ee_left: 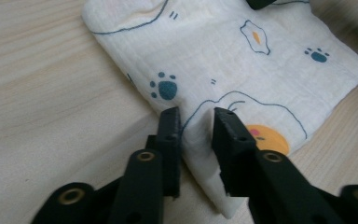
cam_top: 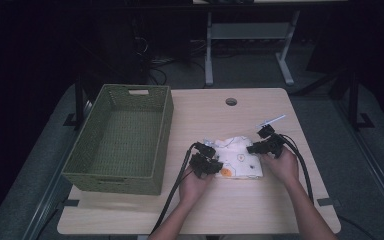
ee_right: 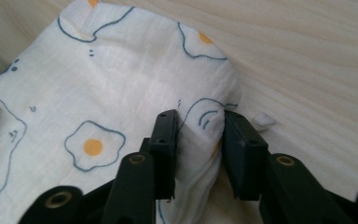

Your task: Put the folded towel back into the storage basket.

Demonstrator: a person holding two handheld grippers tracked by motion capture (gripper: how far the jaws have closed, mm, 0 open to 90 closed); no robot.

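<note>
A white folded cloth [cam_top: 240, 159] printed with fried eggs and paw marks lies on the wooden table [cam_top: 220, 205], right of centre. My left gripper [cam_top: 215, 164] is at the cloth's left edge; in the left gripper view its jaws [ee_left: 196, 125] pinch a raised fold of the cloth [ee_left: 223, 51]. My right gripper [cam_top: 253, 148] is at the cloth's upper right edge. In the right gripper view its jaws [ee_right: 198, 128] squeeze a bunched corner of the cloth [ee_right: 121, 74], and a small white tag [ee_right: 264, 120] sticks out beside that corner.
A green woven basket [cam_top: 115, 180] with nothing in it stands on the table's left side, close to my left gripper. A round cable hole [cam_top: 231, 101] sits near the far edge. Black cables trail back along both forearms.
</note>
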